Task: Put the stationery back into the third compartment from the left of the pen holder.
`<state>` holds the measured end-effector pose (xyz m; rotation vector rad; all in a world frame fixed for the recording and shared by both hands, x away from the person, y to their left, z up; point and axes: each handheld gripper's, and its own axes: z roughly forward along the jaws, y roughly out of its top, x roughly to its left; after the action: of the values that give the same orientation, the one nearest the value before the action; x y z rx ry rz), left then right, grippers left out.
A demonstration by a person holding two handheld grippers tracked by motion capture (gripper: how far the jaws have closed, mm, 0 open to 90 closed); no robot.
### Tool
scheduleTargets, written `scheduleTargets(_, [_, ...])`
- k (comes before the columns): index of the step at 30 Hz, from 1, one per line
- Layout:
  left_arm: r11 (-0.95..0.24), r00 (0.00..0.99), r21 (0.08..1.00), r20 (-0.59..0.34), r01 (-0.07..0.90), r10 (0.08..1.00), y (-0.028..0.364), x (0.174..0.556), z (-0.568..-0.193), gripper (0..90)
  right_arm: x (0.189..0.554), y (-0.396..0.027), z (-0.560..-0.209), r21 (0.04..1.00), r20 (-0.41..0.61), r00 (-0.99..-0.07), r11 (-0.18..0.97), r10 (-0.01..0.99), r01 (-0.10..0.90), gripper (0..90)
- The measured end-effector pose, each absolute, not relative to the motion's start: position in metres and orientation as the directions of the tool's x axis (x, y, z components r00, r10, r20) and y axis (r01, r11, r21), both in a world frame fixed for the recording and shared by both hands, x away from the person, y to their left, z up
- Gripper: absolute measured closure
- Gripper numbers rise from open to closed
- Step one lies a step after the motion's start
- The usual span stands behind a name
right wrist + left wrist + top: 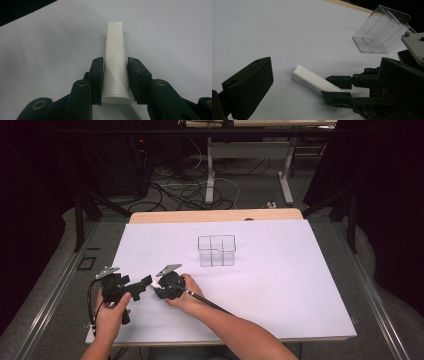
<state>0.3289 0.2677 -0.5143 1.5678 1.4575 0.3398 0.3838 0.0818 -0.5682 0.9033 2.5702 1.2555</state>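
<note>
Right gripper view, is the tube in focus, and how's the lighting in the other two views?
Right gripper view: the tube is fairly sharp between the right claw, with a soft shadow to its left. Left gripper view: slightly soft and dim; the clear box shows faint glints. High view: the sheet is bright and evenly lit, the surroundings dark.
</note>
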Motion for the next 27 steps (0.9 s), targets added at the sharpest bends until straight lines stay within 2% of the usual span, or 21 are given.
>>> scheduleTargets(13, [0.144, 0.255, 0.763, -0.378, 0.63, 0.89, 0.2681, 0.3287, -0.5143, 0.4, 0.3842, 0.0819, -0.5679, 0.756, 0.112, -0.812, 0.482, 0.572, 0.444, 66.7])
scheduleTargets(27, [0.14, 0.256, 0.767, -0.373, 0.626, 0.892, 0.2682, 0.3284, -0.5142, 0.4, 0.3855, 0.0748, -0.5634, 0.764, 0.137, -0.812, 0.461, 0.567, 0.451, 66.9])
